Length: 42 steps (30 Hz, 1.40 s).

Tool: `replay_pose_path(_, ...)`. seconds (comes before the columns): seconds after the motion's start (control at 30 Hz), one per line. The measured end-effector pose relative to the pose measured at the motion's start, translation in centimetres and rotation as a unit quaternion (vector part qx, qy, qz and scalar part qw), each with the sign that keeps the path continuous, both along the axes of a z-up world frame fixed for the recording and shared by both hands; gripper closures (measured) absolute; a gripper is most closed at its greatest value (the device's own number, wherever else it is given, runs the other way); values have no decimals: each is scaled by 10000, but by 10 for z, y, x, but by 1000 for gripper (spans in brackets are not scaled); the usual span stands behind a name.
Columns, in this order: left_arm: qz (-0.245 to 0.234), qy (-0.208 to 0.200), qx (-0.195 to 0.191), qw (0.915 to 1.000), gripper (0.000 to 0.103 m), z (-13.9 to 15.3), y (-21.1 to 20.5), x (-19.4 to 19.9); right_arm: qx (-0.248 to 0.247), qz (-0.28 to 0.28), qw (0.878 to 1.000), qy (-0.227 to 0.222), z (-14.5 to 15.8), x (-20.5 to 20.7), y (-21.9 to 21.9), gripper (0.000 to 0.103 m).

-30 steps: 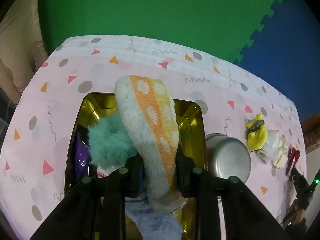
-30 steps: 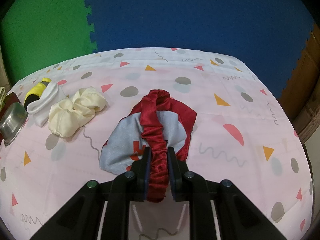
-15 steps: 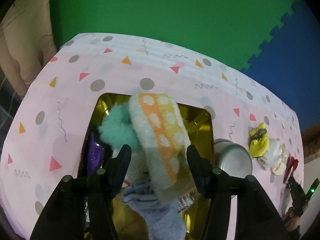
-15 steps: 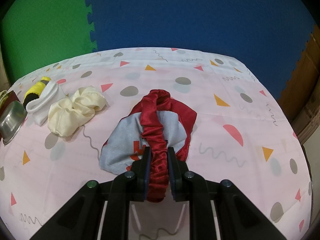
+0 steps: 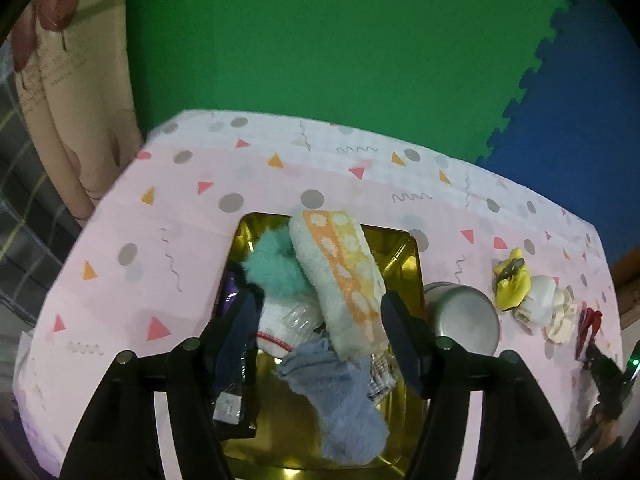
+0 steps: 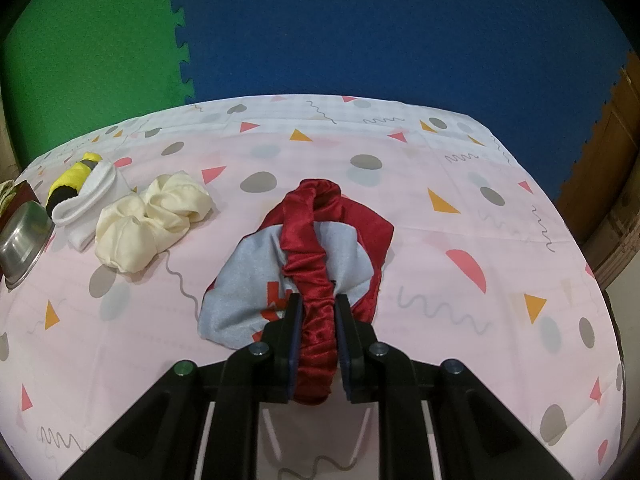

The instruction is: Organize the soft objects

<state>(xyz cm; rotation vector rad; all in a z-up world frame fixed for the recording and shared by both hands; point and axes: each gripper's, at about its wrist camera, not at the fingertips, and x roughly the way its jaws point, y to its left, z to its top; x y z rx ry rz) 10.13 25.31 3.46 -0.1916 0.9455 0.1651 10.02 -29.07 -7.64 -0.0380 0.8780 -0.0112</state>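
over the gold metal tray near the surface's left edge, we see our left claw spread wide, gripping nothing. the orange-and-white dotted fuzzy sock lies in the tray across a teal fluffy sock and a pale blue fuzzy sock. our right claw pinches a red satin scrunchie lying on a grey cloth mid-surface.

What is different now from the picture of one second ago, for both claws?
The left claw opened, released the orange-and-white sock into the gold tray, and drew back upward. The right claw stayed shut on the red scrunchie; the cream scrunchie did not move.
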Motion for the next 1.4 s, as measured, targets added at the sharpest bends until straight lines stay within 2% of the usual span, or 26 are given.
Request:
replay_pose_path(0.4,234,-895,158,9956,41,4,-10,-43,-102,1,9999,-12,1,-1,1,86)
replay_pose_path(0.53,288,-732,113,9968,40,-4,-11,-46,-91,0,10000,-11,2,-1,1,86)
replay_pose_path(0.77,208,-686,642,9954,39,-18,-30,-54,-242,-23,9997,-15,2,-1,4,84)
replay_pose_path(1.03,-7,-562,690,9960,34,-30,-49,-55,-214,-27,9998,-6,2,-1,3,84)
replay_pose_path(1.4,290,-537,895,9941,32,-31,-41,-60,-284,-30,9996,-7,2,-1,3,84)
